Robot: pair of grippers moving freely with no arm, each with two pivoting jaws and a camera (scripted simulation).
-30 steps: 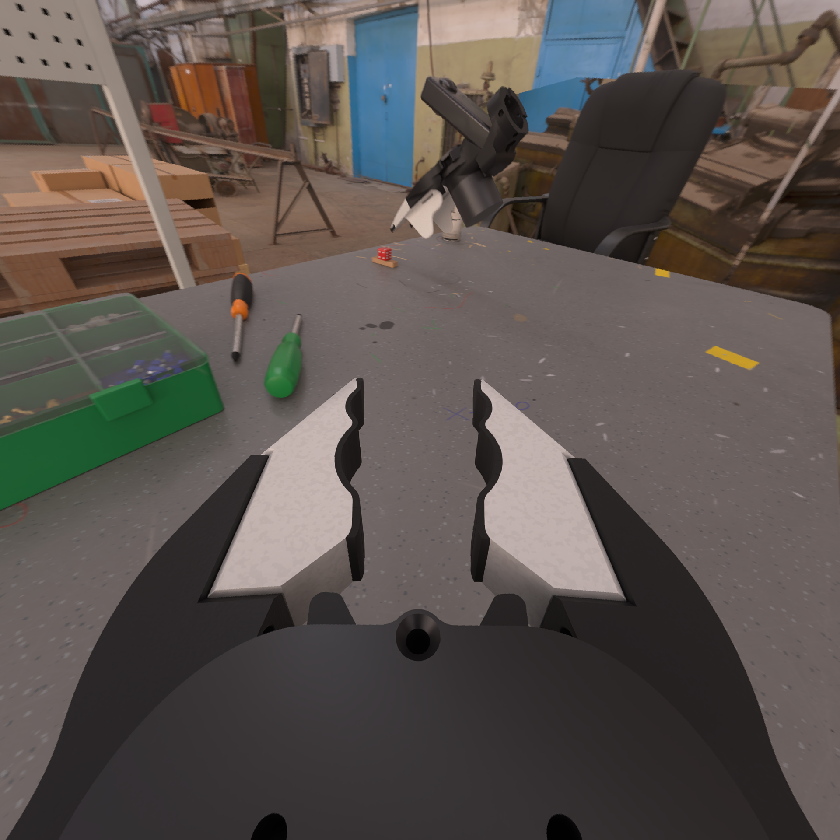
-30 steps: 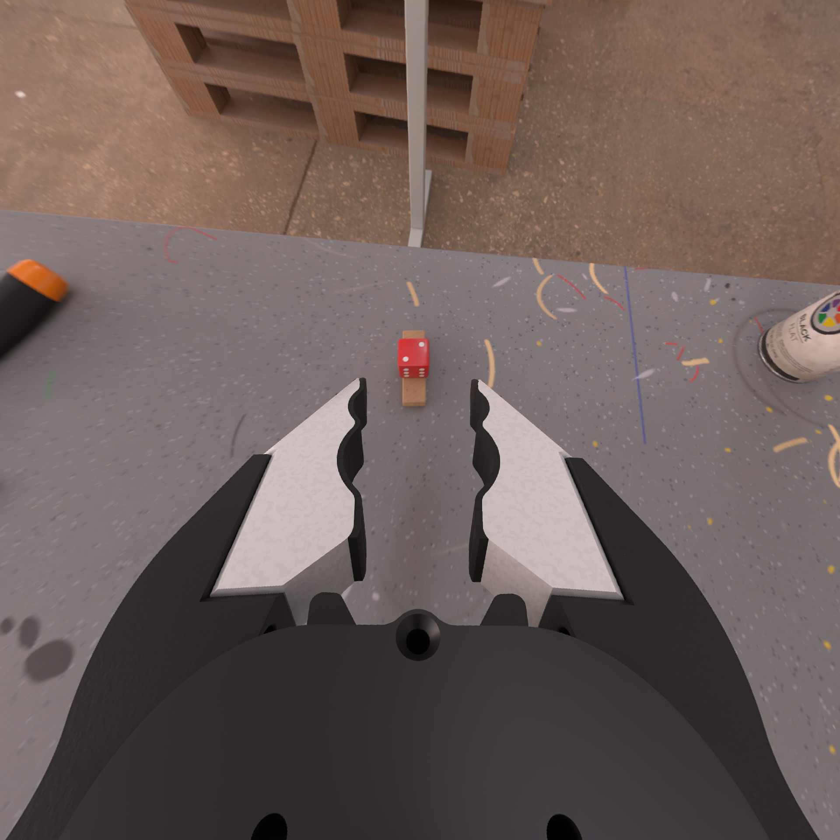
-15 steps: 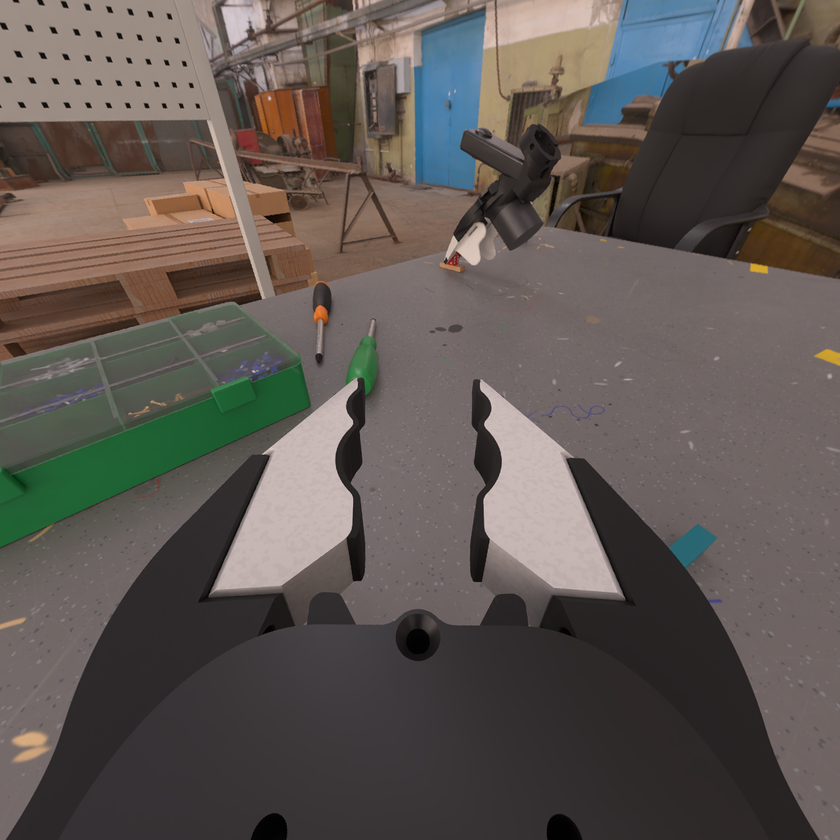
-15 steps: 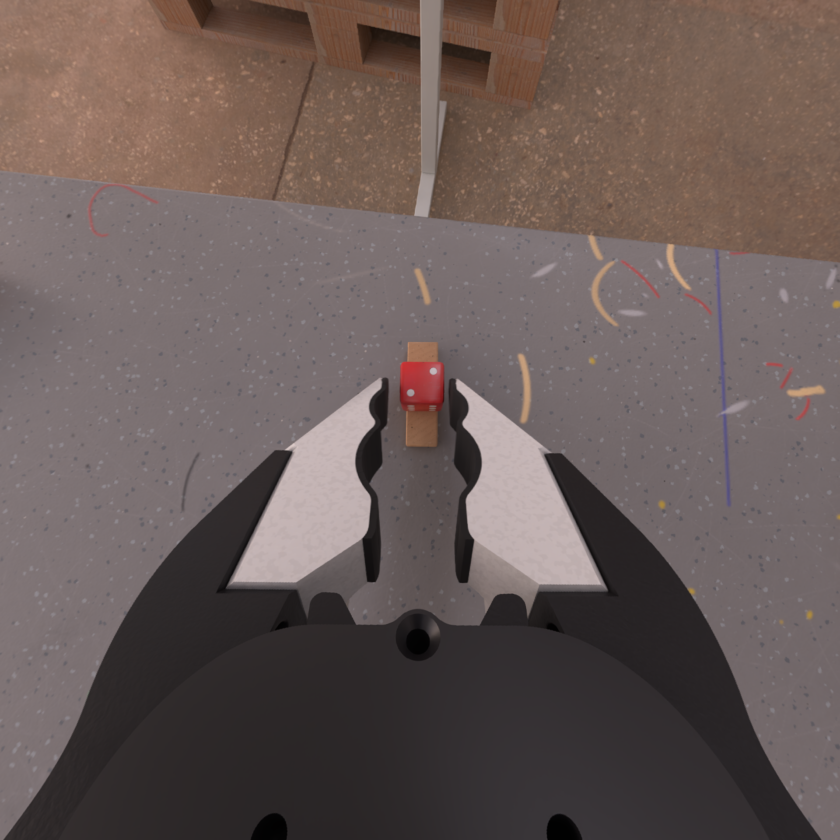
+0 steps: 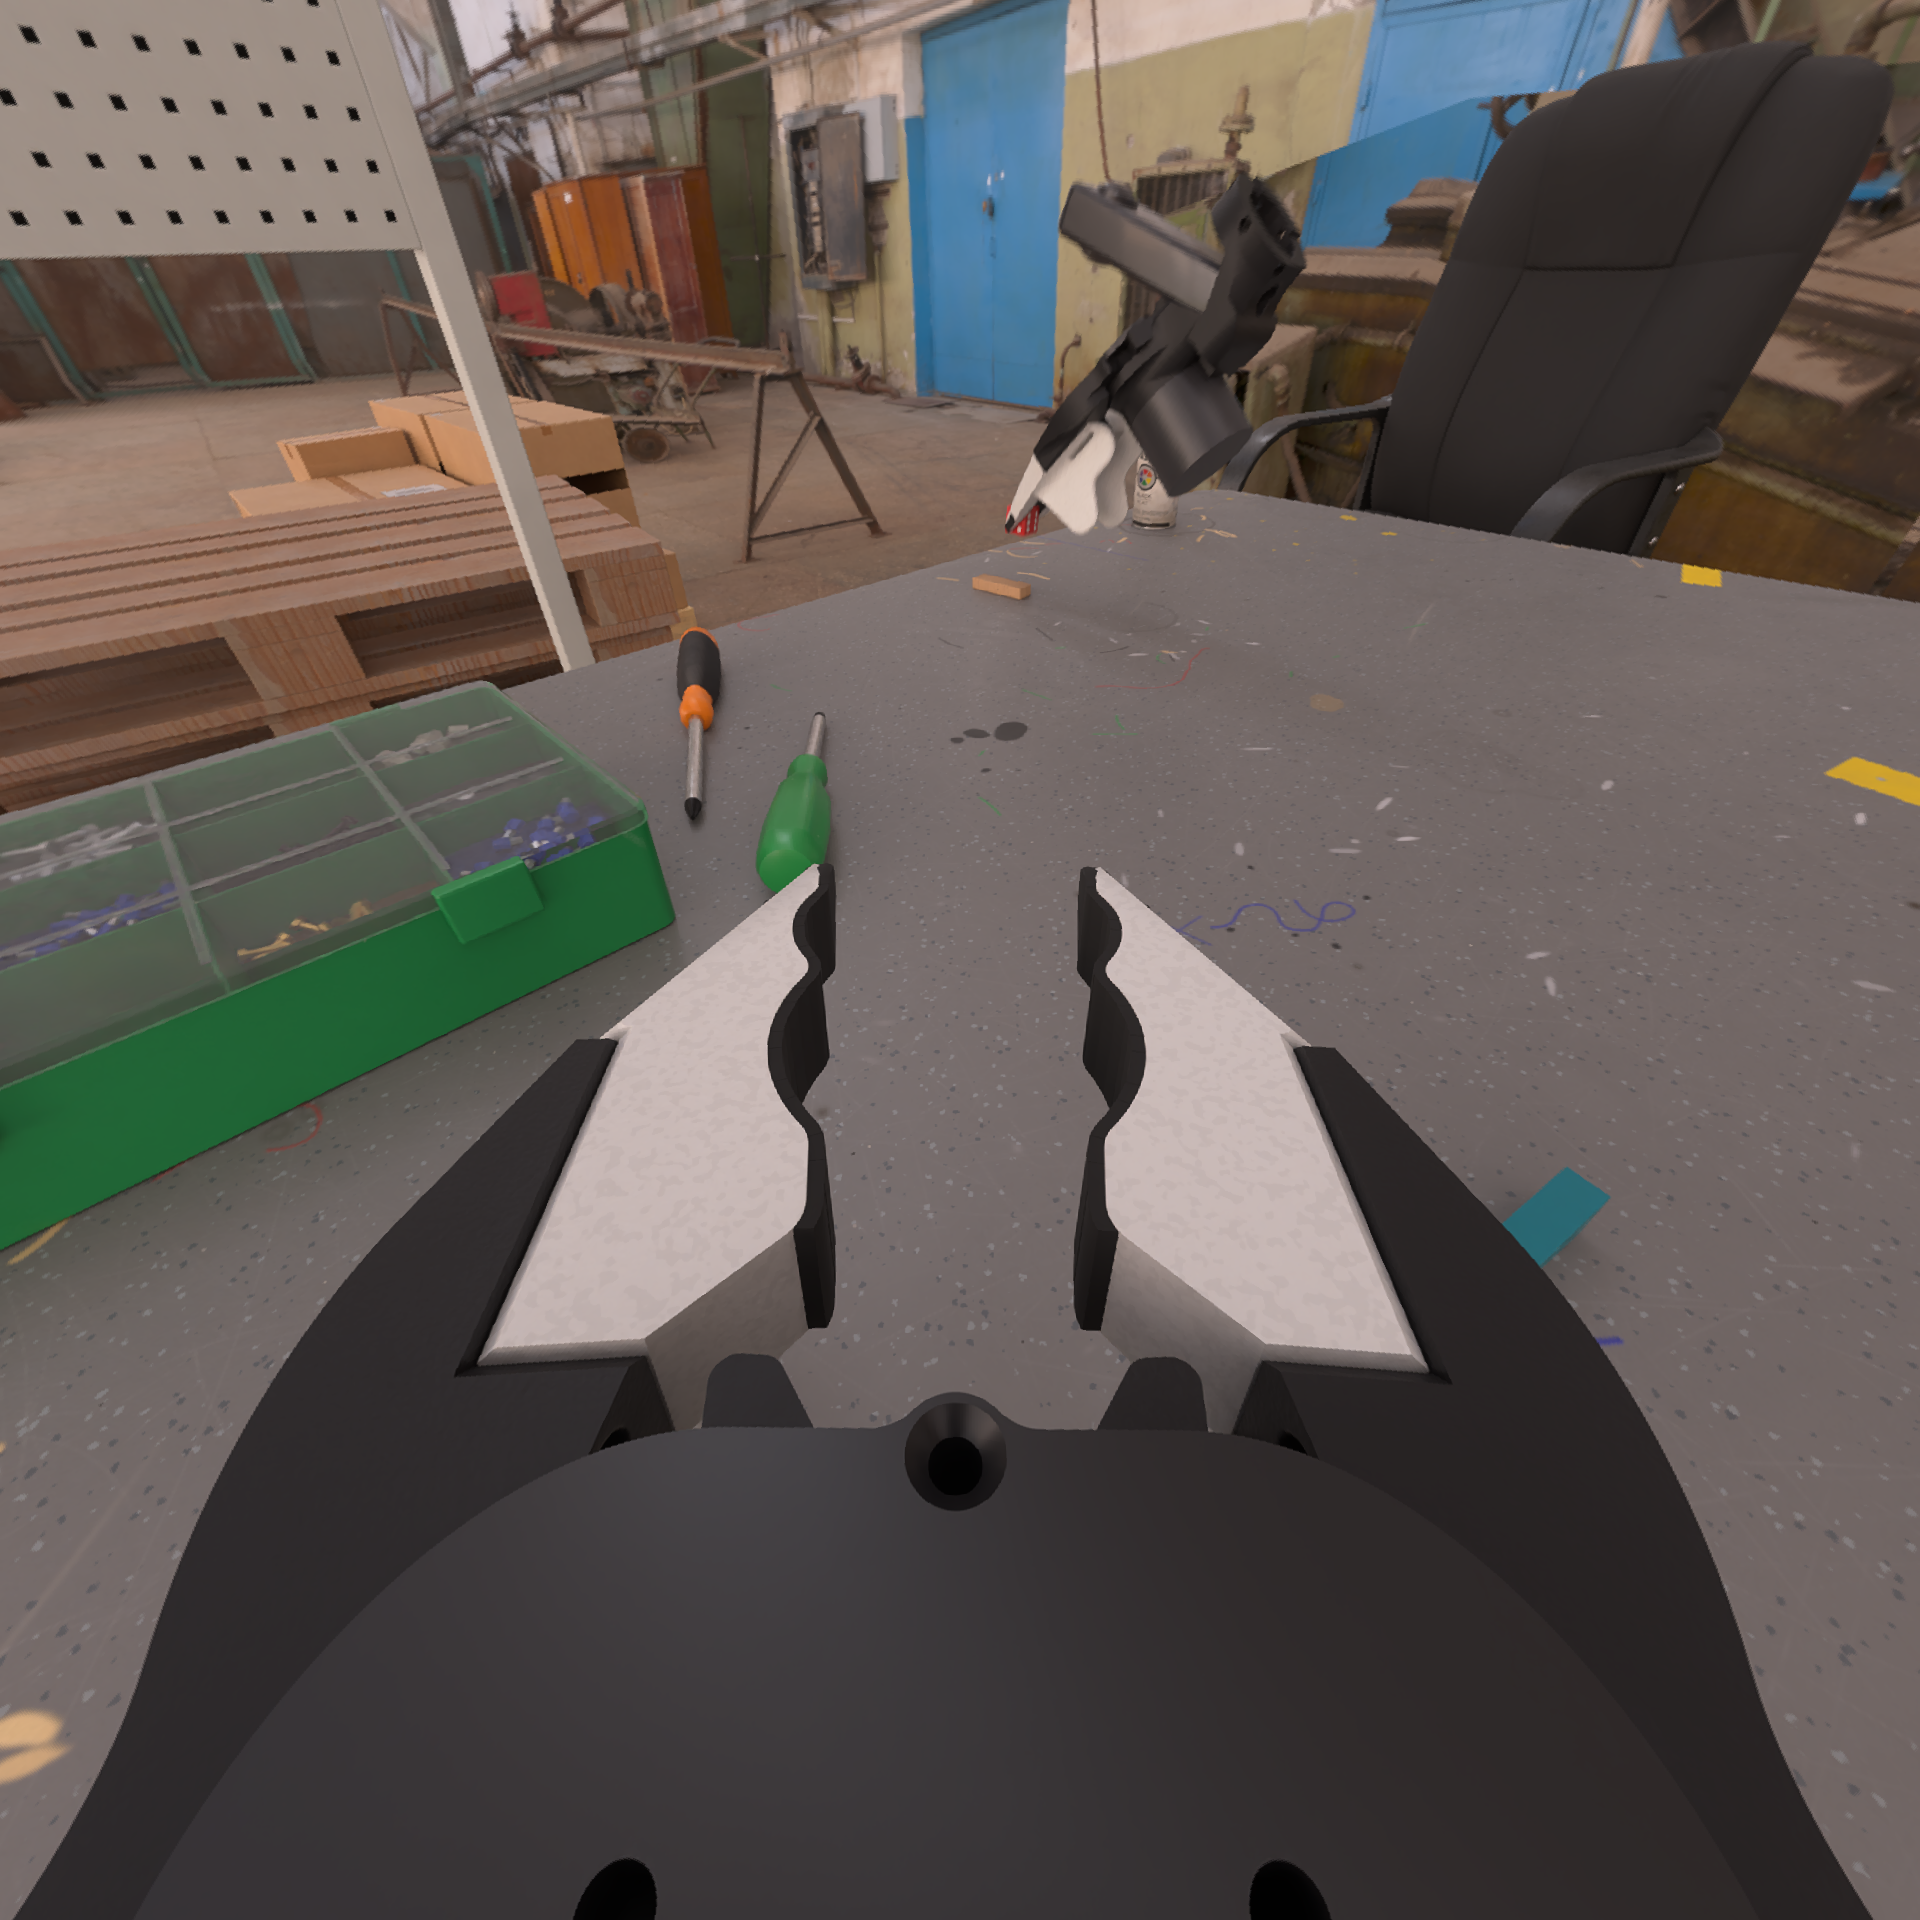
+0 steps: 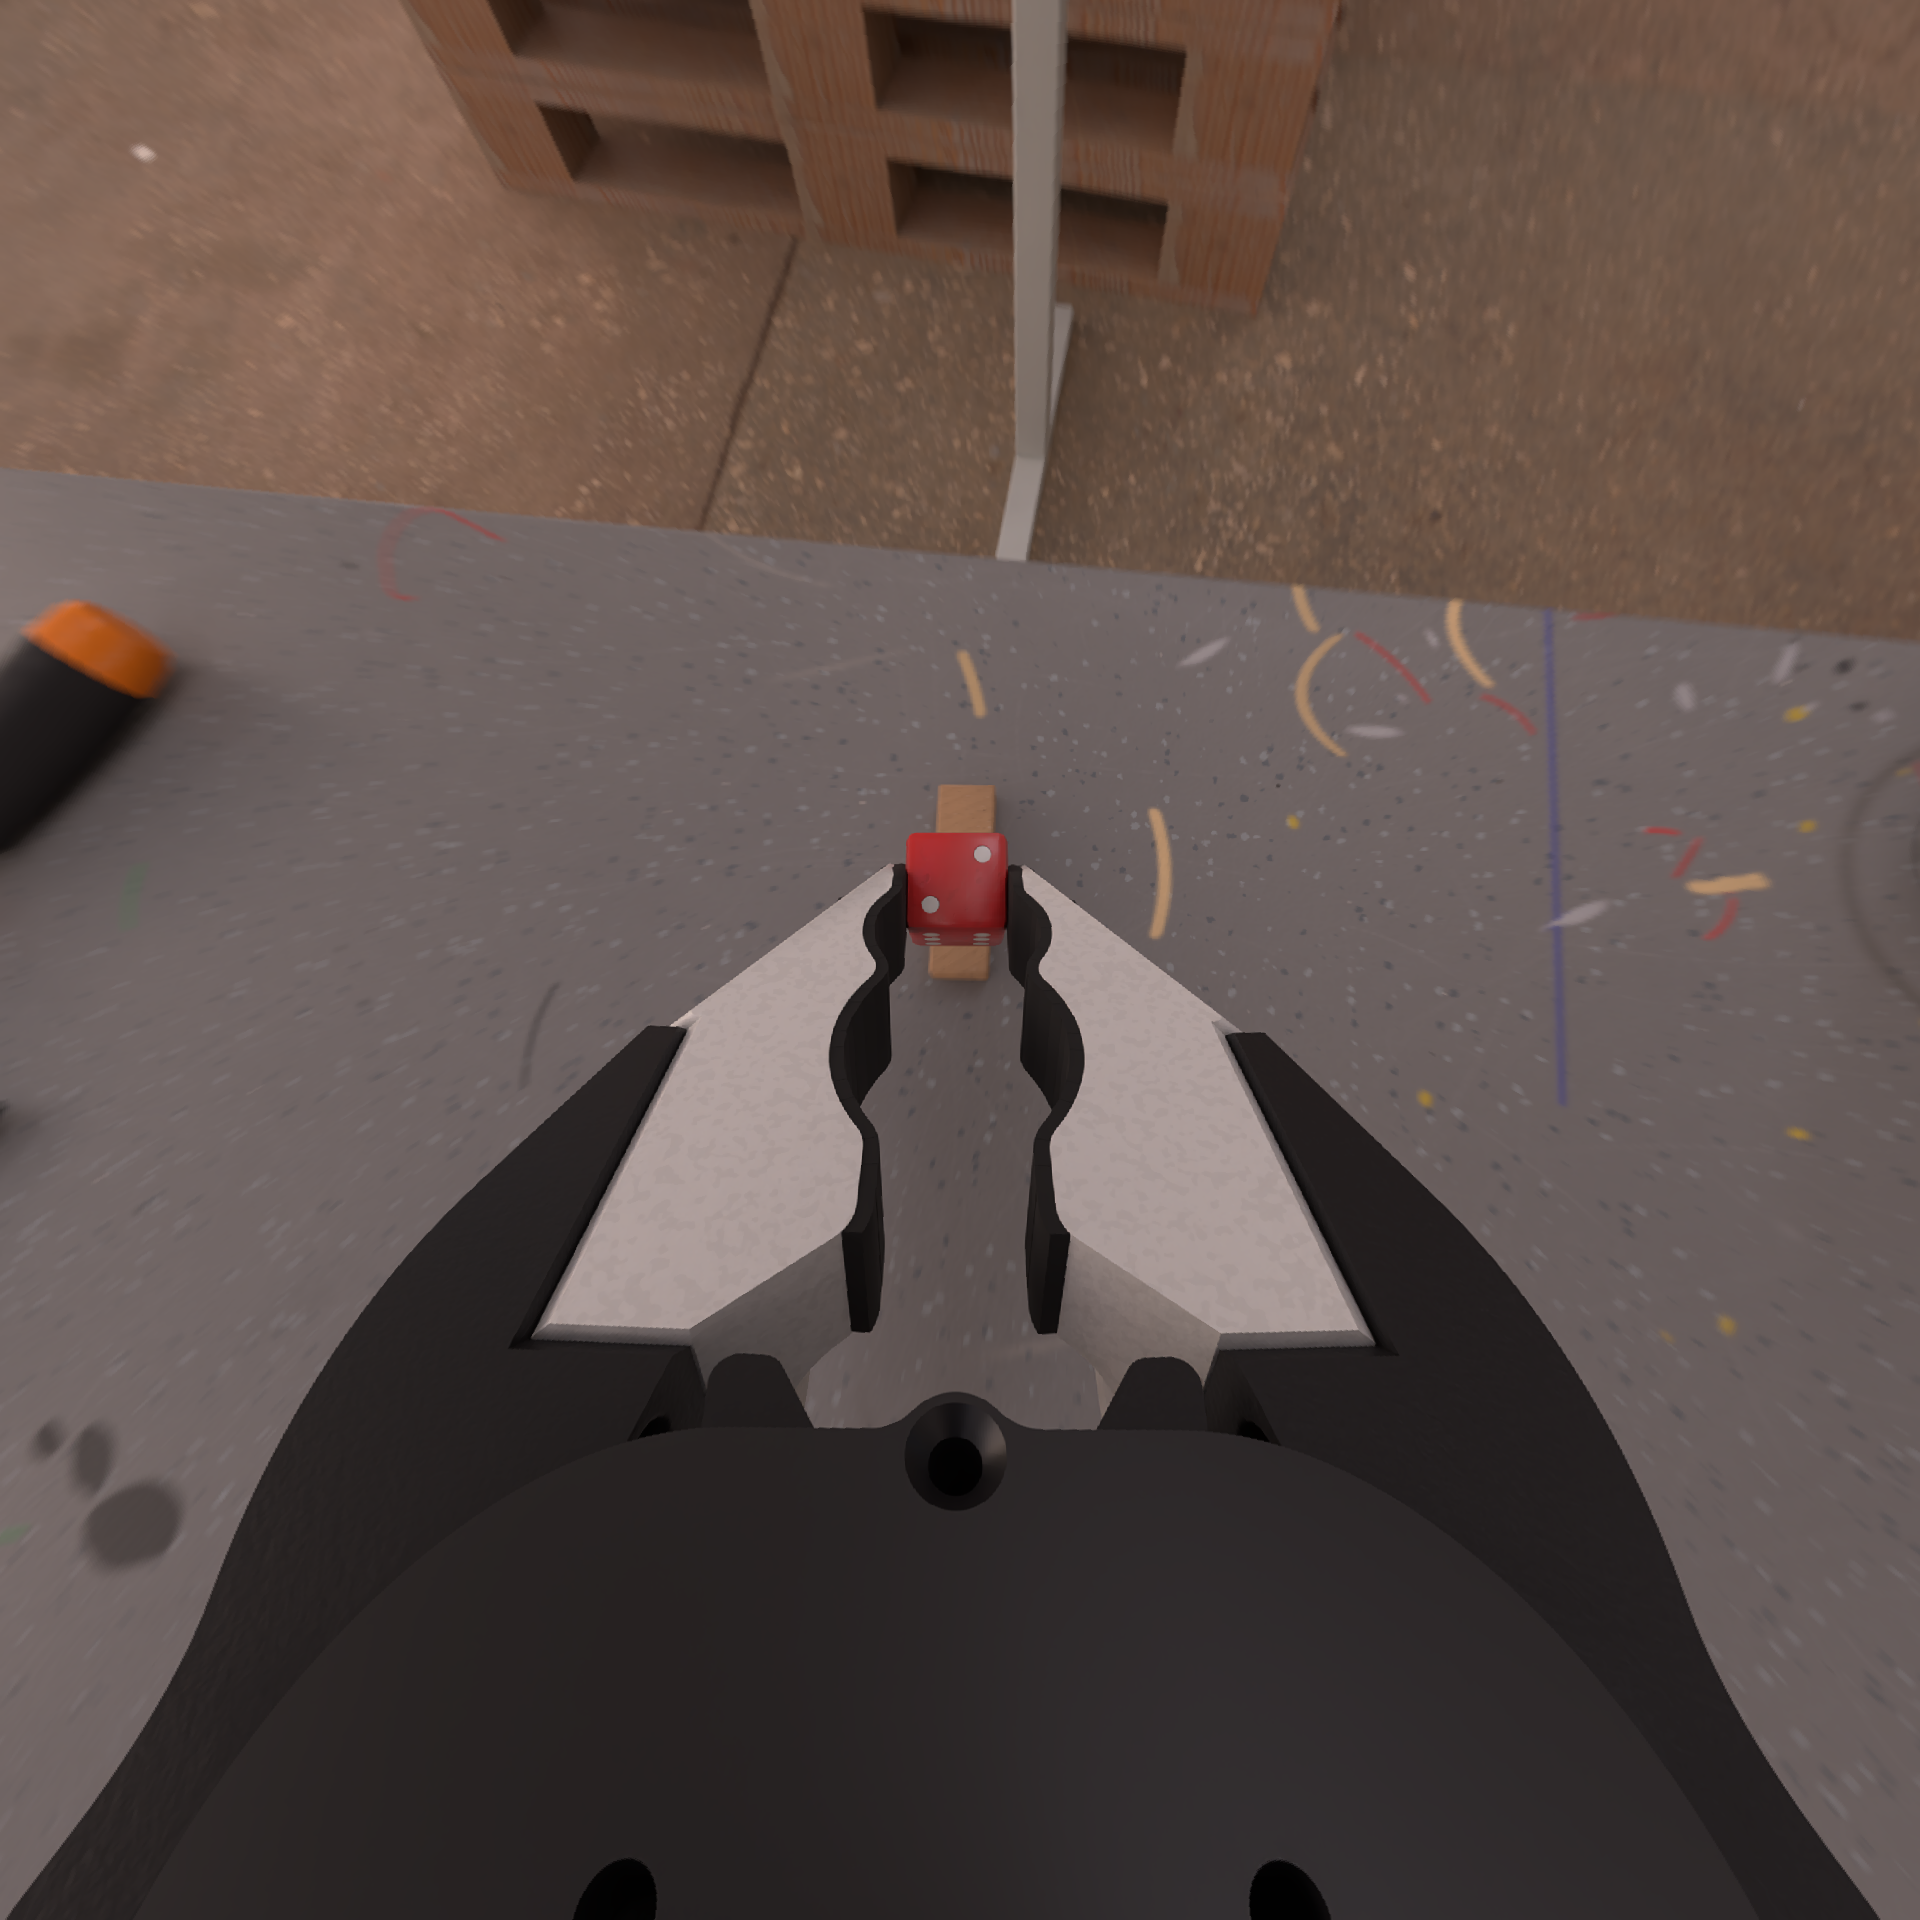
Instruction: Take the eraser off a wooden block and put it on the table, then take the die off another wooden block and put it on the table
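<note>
My right gripper is shut on the red die, pinched between its fingertips. It holds the die in the air above the small wooden block, which lies bare on the grey table. In the left wrist view the right gripper hangs over the far table edge with the red die at its tips, above the block. My left gripper is open and empty, low over the table. No eraser shows in either view.
A green parts box sits at the left. Beside it lie an orange-and-black screwdriver and a green screwdriver. A white spray can stands at the far edge. A black office chair and wooden pallets stand beyond the table.
My right gripper closed on the die and lifted it off the wooden block. My left gripper's view shifted a little; it stays open.
</note>
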